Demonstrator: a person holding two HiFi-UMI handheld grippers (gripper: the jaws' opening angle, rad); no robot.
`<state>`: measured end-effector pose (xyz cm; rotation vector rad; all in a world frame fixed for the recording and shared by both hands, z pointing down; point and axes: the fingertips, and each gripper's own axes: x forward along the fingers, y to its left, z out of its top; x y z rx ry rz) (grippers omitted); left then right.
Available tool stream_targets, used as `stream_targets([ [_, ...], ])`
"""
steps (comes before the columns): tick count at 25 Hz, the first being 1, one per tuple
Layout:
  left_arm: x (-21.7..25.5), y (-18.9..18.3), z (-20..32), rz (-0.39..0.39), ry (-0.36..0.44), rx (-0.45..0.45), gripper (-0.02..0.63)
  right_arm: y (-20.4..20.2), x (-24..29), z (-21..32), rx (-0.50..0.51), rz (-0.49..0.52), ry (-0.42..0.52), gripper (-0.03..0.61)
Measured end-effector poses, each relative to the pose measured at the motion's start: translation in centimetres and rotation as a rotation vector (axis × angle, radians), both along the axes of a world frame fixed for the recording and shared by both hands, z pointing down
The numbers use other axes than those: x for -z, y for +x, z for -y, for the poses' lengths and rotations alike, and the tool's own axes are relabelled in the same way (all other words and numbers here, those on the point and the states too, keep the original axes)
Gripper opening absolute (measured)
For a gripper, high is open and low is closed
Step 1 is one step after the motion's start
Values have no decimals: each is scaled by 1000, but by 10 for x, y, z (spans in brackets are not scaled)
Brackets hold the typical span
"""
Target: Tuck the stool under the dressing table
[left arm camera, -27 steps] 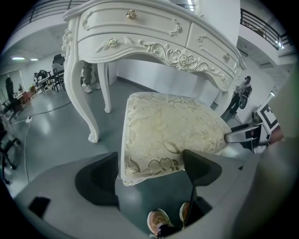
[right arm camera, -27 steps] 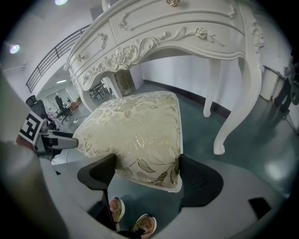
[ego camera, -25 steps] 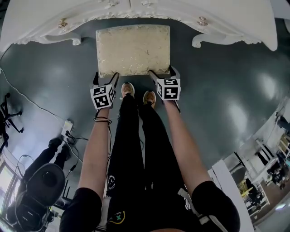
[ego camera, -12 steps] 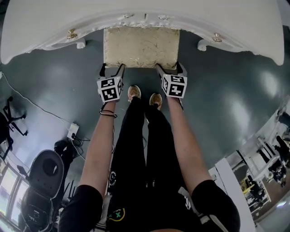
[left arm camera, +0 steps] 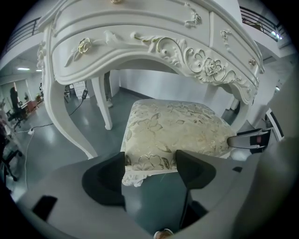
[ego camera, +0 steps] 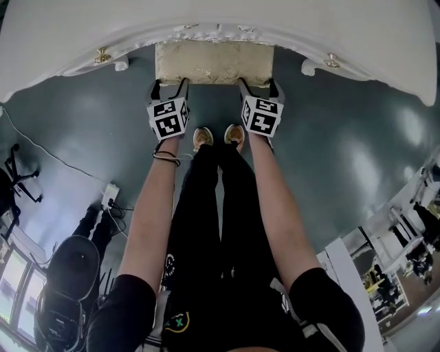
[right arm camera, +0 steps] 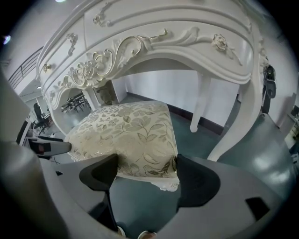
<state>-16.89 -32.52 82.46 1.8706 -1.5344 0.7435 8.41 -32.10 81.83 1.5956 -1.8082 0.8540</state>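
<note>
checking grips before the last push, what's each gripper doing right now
Left gripper: jaws have just been closing, shut on a near corner of the stool.
Right gripper: jaws have just been closing, shut on the stool's other near corner.

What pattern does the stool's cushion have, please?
The stool cushion is cream with a gold floral-and-leaf pattern, seen best in the right gripper view.

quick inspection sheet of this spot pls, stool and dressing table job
surface: glossy grey floor
job's things: stool partly under the dressing table, near edge sticking out
clutter: nothing seen
grippers: left gripper and right gripper each at a near stool corner, jaws have just been closing on it
cables: cable and power strip on the floor at left
surroundings: black chair at lower left
</note>
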Motion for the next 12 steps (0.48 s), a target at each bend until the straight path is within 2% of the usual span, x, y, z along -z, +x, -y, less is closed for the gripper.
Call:
stream_targets([
  [12,-1,6,33,-3,45,59,347,7,0,40,-18,3,50,417],
])
